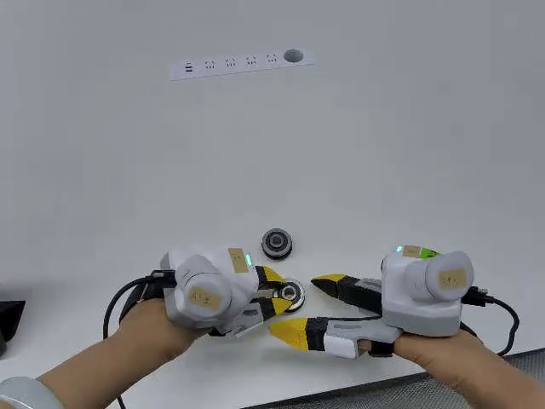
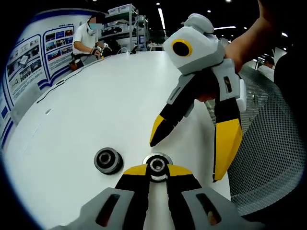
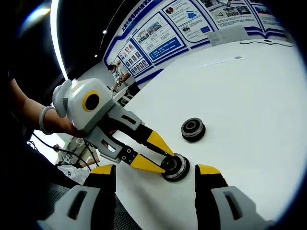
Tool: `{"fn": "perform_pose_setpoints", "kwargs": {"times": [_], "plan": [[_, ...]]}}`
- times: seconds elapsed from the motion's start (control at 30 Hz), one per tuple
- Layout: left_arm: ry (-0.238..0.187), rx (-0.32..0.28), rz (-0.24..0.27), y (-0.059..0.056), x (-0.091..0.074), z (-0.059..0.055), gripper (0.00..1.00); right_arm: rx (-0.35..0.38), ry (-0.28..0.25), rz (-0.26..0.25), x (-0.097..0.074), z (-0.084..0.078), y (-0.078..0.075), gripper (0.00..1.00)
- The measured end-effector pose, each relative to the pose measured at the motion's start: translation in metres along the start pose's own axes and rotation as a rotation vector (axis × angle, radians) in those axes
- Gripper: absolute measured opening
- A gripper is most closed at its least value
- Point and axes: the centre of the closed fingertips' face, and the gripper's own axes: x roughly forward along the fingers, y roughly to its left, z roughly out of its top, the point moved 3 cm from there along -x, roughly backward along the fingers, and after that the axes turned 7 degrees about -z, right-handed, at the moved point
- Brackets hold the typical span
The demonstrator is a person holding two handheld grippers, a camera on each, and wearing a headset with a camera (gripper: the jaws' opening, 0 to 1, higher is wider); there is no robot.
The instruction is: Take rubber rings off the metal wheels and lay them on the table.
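One metal wheel (image 2: 157, 164) lies flat on the white worktop (image 1: 383, 170) close to its near edge. It is pinched between the yellow-tipped jaws of the left gripper (image 2: 157, 171), which are drawn narrow on either side of it. In the head view its rim shows pale metal around a dark hub. A second wheel (image 1: 277, 243) — darker, with a black outer band — lies flat just beyond the first, apart from it and from both grippers. The right gripper (image 1: 306, 307) faces the left one across the pinched wheel, its jaws spread wide with nothing between them. One yellow tip is near the wheel and the other is closer to the worktop's edge; whether the nearer tip touches the wheel cannot be told. The person's left hand (image 1: 145, 328) and right hand (image 1: 430, 348) hold the two tools from the near side. Far back on the worktop lies a white power strip (image 1: 243, 62).
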Motion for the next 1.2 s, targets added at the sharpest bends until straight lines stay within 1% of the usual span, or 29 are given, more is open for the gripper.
{"fn": "perform_pose_setpoints", "kwargs": {"times": [0.17, 0.47, 0.7, 1.0, 1.2], "plan": [[0.004, 0.007, -0.003, -0.0004, 0.0000, 0.0003, 0.13, 0.009, -0.005, 0.007, 0.0017, 0.0010, 0.0016, 0.68], [0.025, 0.055, -0.014, -0.0010, 0.0011, 0.0024, 0.13, 0.019, -0.011, 0.008, 0.0029, 0.0021, 0.0012, 0.68], [0.021, 0.028, -0.014, -0.0001, 0.0004, 0.0011, 0.12, 0.024, -0.012, 0.011, 0.0036, 0.0022, 0.0015, 0.68], [0.022, 0.016, -0.011, 0.0005, 0.0001, 0.0004, 0.10, 0.037, -0.012, 0.022, 0.0057, 0.0040, 0.0020, 0.68], [0.023, 0.011, -0.009, 0.0004, 0.0001, 0.0004, 0.10, 0.058, -0.005, 0.033, 0.0065, 0.0026, 0.0004, 0.68]]}}
